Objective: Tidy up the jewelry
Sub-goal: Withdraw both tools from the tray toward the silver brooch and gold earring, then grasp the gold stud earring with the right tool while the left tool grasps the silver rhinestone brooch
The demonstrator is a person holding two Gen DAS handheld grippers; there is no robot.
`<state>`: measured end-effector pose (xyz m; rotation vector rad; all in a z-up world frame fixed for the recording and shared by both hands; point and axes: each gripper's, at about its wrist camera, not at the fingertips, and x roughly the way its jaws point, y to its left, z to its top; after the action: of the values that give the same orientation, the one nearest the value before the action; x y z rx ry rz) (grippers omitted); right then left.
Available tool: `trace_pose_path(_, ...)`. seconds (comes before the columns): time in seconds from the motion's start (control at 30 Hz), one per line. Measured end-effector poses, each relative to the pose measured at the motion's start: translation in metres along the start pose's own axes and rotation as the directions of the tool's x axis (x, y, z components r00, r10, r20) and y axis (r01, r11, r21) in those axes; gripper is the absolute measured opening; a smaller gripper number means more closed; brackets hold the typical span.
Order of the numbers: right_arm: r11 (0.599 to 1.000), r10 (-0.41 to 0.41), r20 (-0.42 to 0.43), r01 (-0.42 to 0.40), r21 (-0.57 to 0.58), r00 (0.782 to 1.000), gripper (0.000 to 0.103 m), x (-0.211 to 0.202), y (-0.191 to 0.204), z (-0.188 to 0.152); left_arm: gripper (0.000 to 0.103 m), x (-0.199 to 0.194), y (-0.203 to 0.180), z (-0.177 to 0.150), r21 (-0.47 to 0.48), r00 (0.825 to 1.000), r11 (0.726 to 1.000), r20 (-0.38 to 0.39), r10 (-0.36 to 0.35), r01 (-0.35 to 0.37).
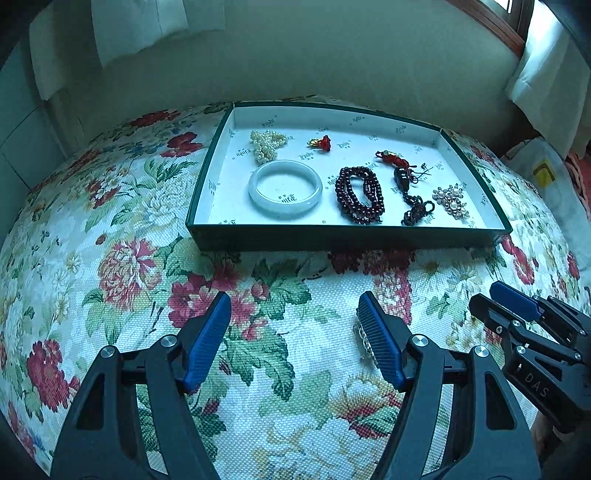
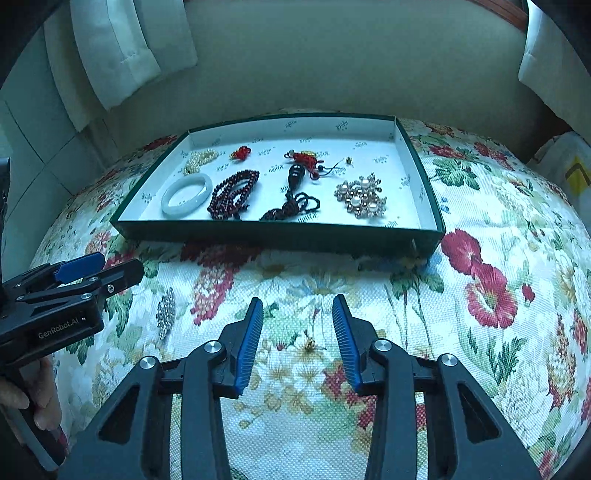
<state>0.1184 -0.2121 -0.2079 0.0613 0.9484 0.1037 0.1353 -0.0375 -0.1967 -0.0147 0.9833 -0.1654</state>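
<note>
Almost all jewelry is in the tray; one brooch is left on the cloth.

The tray holds the bangle, beads and pearl brooch. A silver brooch lies outside, touching or just beside one finger of the left gripper, which stands wide apart and empty. The right gripper is partly apart, holding nothing.

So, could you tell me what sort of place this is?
Probably a home room, perhaps a bedroom or sitting room: a floral cloth covers the surface, white curtains hang behind beside a wooden window frame, and a jewelry tray sits on the cloth.
</note>
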Motion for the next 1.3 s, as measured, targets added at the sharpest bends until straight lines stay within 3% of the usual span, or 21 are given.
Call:
trace_pose_path(0.6, 0.999, -0.024, -0.03, 0.023, -0.036, 0.999, 0.022, 0.007, 0.0, -0.011, 0.071, 0.006, 0.002, -0.013, -0.026, 0.999, 1.0, -0.034, -0.008, 0.007)
trace_pose_path(0.83, 0.999, -0.023, -0.032, 0.021, -0.05, 0.999, 0.008, 0.006, 0.003, -0.01, 0.071, 0.005, 0.002, -0.013, -0.026, 0.999, 1.0, -0.033, -0.009, 0.008)
trace_pose_path(1.3, 0.999, -0.045, -0.012, 0.045, -0.001, 0.999, 0.007, -0.002, -0.014, -0.011, 0.07, 0.008, -0.014, -0.01, -0.006, 0.999, 1.0, -0.032, -0.031, 0.031)
